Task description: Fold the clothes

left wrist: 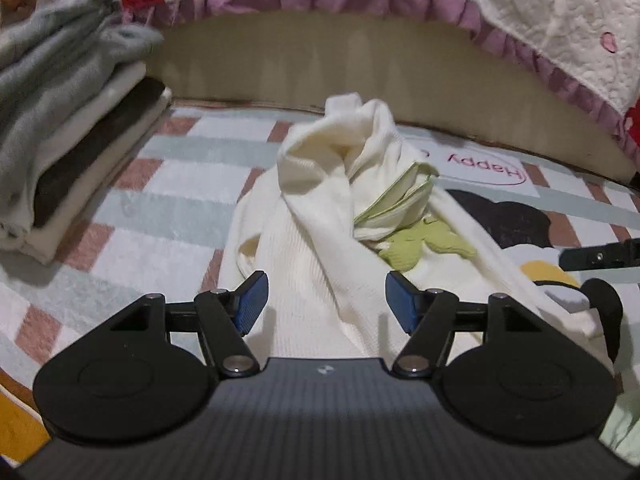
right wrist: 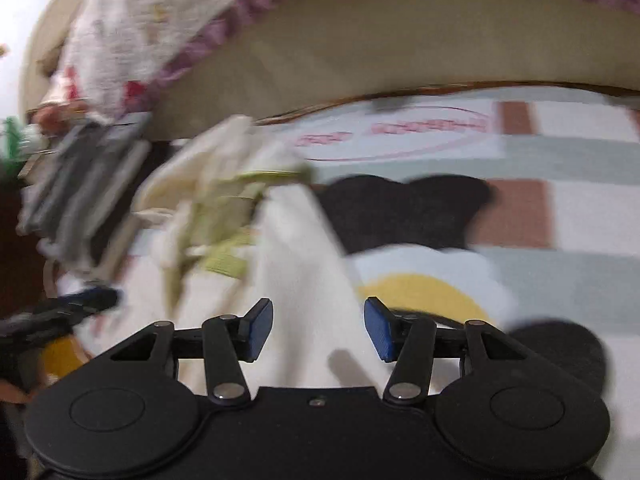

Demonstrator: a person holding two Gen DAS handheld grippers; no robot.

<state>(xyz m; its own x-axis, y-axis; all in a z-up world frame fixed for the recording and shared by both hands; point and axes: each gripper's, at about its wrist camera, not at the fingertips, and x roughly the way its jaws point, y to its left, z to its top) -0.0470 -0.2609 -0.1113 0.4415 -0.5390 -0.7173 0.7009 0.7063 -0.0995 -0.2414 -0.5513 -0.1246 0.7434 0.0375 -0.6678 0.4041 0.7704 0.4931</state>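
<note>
A crumpled cream-white garment (left wrist: 316, 208) with pale green trim lies bunched on the patterned rug (left wrist: 180, 200). My left gripper (left wrist: 326, 296) is open just over the garment's near part. Its blue pads (left wrist: 252, 300) stand apart on either side of a fold and do not press on it. The blurred right wrist view shows the same garment (right wrist: 296, 248) to the left and centre. My right gripper (right wrist: 319, 320) is open above its right edge, with cloth under the gap and nothing gripped. A black finger of the right gripper (left wrist: 592, 258) shows at the right edge of the left wrist view.
A stack of folded clothes (left wrist: 60, 140), grey on top, stands on the rug at the left, and appears blurred in the right wrist view (right wrist: 80, 188). Behind the garment runs a beige bed base (left wrist: 360, 64) under a hanging quilt (left wrist: 560, 20) with red flowers.
</note>
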